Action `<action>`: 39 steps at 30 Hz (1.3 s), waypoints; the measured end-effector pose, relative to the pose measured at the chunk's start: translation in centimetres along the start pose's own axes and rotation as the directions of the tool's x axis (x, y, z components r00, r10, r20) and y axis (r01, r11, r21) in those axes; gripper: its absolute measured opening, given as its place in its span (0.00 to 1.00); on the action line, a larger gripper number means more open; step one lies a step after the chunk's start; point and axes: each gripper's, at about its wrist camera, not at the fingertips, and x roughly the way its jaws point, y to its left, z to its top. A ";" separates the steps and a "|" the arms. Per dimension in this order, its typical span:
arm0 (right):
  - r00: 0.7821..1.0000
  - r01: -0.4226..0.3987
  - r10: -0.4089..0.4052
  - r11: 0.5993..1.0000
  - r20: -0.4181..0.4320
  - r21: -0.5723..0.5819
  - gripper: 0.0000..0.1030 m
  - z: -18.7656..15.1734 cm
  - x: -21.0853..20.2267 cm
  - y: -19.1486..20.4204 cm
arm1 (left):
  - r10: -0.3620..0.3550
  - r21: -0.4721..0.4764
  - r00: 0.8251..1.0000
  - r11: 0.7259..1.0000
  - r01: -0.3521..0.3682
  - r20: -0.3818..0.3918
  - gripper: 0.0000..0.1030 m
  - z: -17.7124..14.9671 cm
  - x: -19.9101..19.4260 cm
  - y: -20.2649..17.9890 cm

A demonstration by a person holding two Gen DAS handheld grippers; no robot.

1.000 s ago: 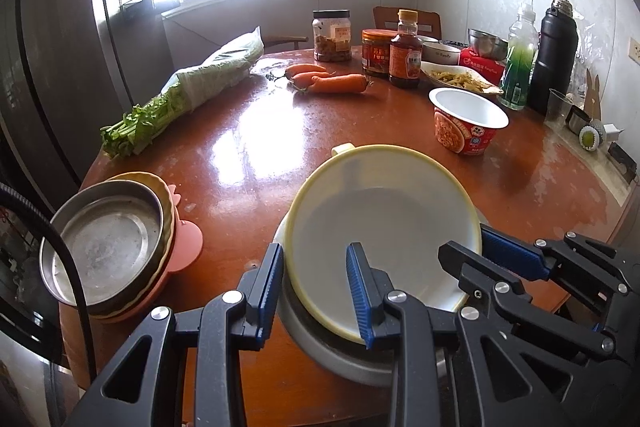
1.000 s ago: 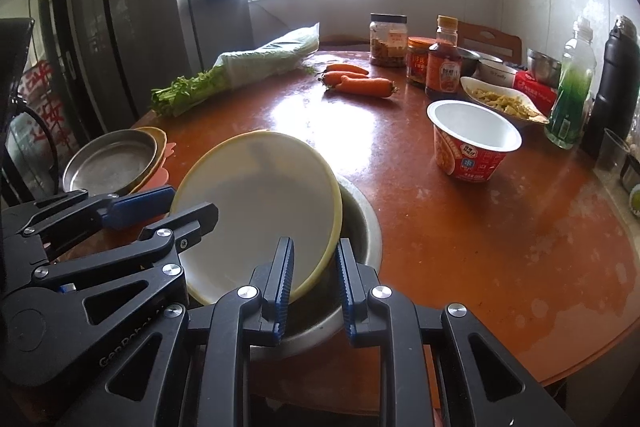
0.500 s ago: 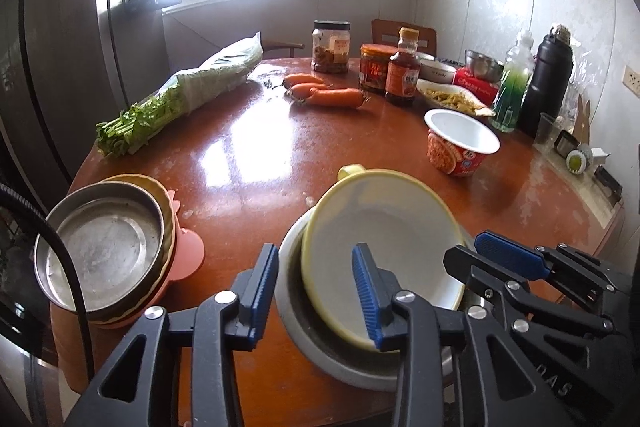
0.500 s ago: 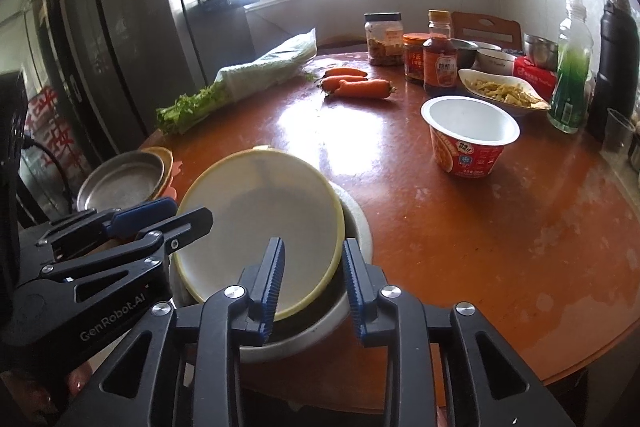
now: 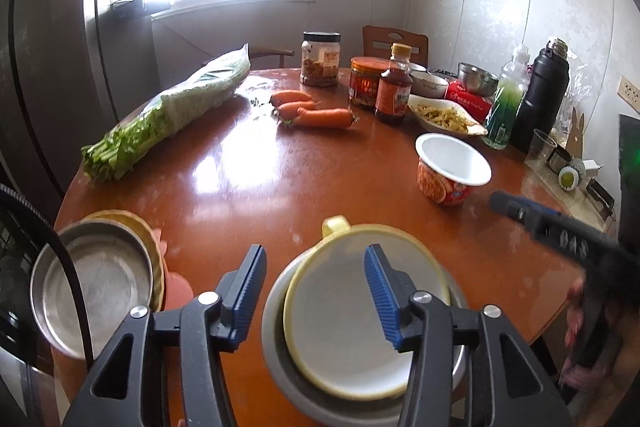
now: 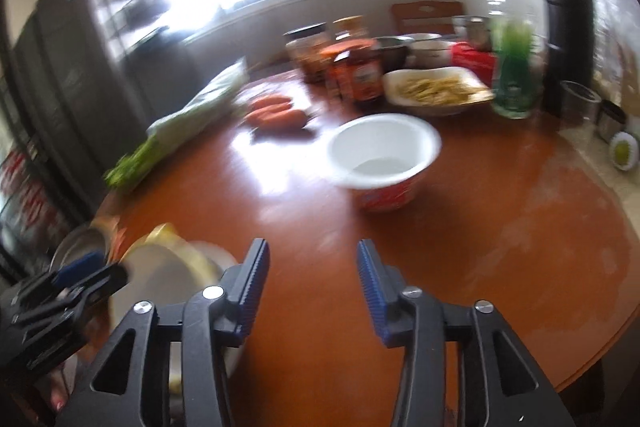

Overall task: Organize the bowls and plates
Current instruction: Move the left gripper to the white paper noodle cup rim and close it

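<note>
Your left gripper (image 5: 314,291) has its fingers apart, gripping nothing, over the yellow plate (image 5: 352,323). That plate sits inside the steel bowl (image 5: 276,339) at the near table (image 5: 280,179) edge; your fingers hide part of both. Steel dish (image 5: 92,287) tops a stack at the left, its lower pieces mostly hidden. Your right gripper (image 6: 310,277) is also spread and empty over bare table, facing the noodle cup (image 6: 384,157). Right view is motion-blurred; the far jars are hard to make out.
</note>
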 end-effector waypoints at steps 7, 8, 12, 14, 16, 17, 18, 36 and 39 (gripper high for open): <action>0.993 0.105 -0.100 0.991 -0.066 0.079 0.53 4.3 4.2 -4.6 | -0.011 0.022 1.000 1.000 0.011 -0.025 0.52 2.6 1.1 -0.6; 0.991 0.112 -0.105 0.990 -0.077 0.082 0.53 4.6 4.7 -4.9 | -0.016 0.028 0.999 0.999 0.017 -0.031 0.52 3.0 1.3 -0.7; 0.989 0.090 -0.078 0.991 -0.124 0.099 0.52 6.0 7.8 -5.8 | -0.030 0.043 0.998 0.999 0.032 -0.049 0.53 4.8 2.2 -1.2; 0.986 0.098 -0.084 0.991 -0.146 0.091 0.48 6.1 8.6 -5.6 | -0.040 0.041 0.998 0.998 0.043 -0.054 0.53 5.5 2.6 -1.2; 0.987 0.083 -0.073 0.994 -0.141 0.070 0.43 6.1 9.3 -5.0 | -0.048 0.043 0.997 0.998 0.050 -0.059 0.53 6.2 3.2 -1.3; 0.986 0.083 -0.073 0.994 -0.150 0.064 0.38 6.0 9.6 -4.8 | -0.043 0.044 0.997 0.998 0.046 -0.070 0.53 6.5 3.7 -1.4; 0.985 0.074 -0.065 0.996 -0.160 0.045 0.36 5.8 9.9 -4.3 | -0.040 0.052 0.996 0.998 0.044 -0.077 0.53 6.7 4.1 -1.5; 0.975 -0.046 0.032 0.997 -0.219 -0.062 0.34 2.9 9.9 1.9 | -0.012 0.133 0.968 0.990 0.047 -0.251 0.54 9.4 11.7 -4.7; 0.976 -0.044 0.036 0.999 -0.213 -0.032 0.38 2.9 9.1 1.4 | -0.025 0.126 0.964 0.990 0.060 -0.264 0.54 9.3 12.1 -4.6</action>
